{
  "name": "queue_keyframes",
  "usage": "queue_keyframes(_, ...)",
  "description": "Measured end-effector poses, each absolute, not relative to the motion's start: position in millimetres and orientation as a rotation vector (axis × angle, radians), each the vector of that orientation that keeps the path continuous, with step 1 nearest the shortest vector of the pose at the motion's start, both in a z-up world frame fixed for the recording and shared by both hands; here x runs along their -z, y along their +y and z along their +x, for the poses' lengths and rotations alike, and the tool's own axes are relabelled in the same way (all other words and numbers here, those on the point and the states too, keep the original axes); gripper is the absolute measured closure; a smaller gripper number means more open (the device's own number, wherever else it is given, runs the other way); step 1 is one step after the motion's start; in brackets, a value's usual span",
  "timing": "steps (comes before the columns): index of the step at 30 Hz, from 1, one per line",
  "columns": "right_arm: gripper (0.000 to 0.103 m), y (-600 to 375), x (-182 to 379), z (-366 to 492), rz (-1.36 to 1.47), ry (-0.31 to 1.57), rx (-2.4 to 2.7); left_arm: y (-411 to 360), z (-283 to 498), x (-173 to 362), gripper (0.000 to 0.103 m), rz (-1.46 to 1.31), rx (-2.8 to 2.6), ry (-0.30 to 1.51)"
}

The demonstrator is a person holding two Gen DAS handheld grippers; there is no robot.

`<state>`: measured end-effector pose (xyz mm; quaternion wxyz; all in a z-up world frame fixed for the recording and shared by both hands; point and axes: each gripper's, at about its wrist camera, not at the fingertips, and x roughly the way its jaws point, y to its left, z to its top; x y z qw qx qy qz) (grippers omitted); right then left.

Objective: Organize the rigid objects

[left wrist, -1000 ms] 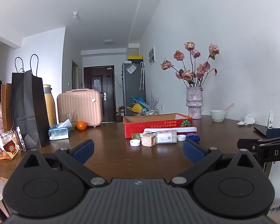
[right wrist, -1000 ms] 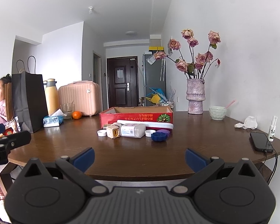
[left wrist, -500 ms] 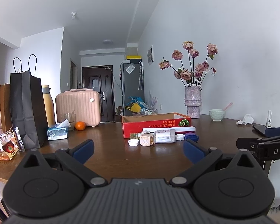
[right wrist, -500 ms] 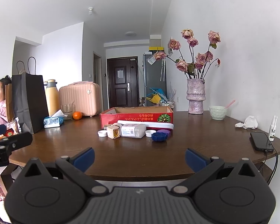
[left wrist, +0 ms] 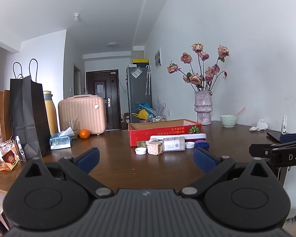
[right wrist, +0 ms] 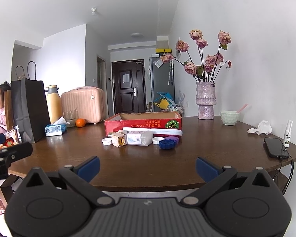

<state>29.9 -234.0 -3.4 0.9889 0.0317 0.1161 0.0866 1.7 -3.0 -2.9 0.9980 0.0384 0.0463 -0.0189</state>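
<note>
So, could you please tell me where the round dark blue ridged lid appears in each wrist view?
Left wrist view: the round dark blue ridged lid sits right of centre, partly hidden behind the right finger of the left tongs.
Right wrist view: the same lid lies just right of centre, fully visible.
Shared landmark: the shallow red cardboard box directly behind it.

The red box [right wrist: 143, 122] hides its inside; the white bottle's [right wrist: 139, 137] label is unreadably small.

On table: one red cardboard box [right wrist: 143, 122], two white caps [right wrist: 107, 141], two blue-purple lids [right wrist: 166, 144], one white bottle lying flat [right wrist: 139, 137], one small cube [right wrist: 118, 140]. Also one orange [right wrist: 80, 122], one vase [right wrist: 205, 100], one bowl [right wrist: 229, 117], one phone [right wrist: 276, 147].
</note>
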Motion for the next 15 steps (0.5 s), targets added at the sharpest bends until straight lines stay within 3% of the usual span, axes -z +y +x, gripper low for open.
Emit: queue_keyframes(15,0.000,-234.7,4.8,29.9,0.065,0.237,-0.177,-3.4,0.6,2.5,0.000,0.078,0.034,0.097)
